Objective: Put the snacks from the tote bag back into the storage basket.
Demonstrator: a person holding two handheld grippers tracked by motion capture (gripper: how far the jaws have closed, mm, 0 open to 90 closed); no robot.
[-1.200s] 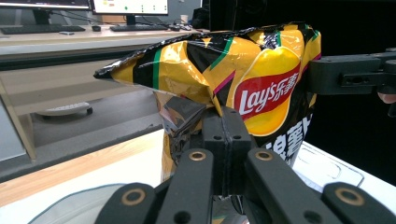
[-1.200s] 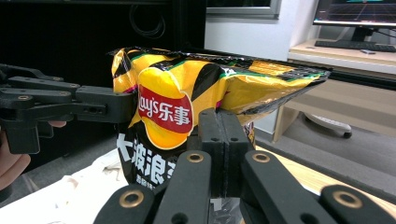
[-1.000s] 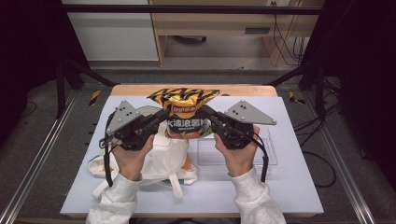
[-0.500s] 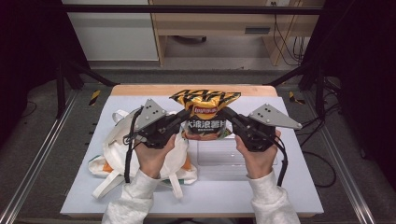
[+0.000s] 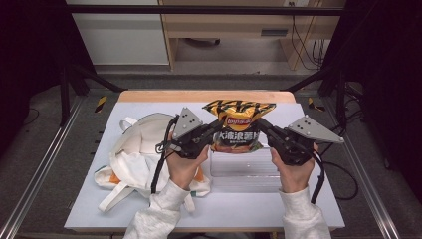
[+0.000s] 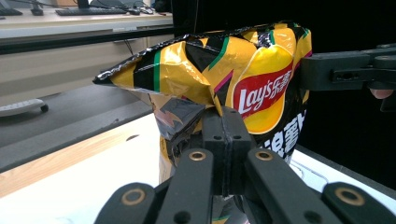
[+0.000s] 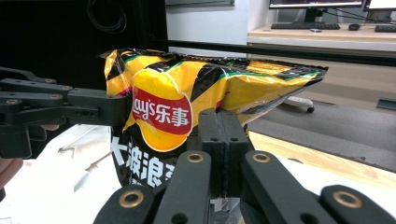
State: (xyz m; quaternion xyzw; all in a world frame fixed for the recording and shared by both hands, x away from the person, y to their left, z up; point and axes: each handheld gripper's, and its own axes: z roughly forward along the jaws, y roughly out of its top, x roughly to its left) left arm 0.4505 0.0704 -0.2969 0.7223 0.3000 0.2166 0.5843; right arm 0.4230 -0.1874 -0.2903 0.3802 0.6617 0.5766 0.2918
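The table [image 5: 298,209] carried a white bag [image 5: 134,149] at 9 o'clock and a clear tray [image 5: 244,174] at centre. Above the tray hung the chip bag [image 5: 238,124], light, air-puffed, crinkly and slick, its contents likely fragile; side seams looked the safest hold. The left gripper [image 5: 215,130] pinched its 9 o'clock edge, the right gripper [image 5: 260,125] its 3 o'clock edge, both clamped tight on foil.

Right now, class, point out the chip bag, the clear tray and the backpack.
chip bag [image 5: 239,115]: high view, yellow front panel.
clear tray [image 5: 244,174]: high view, near wall.
backpack [image 5: 142,142]: high view, cream body.
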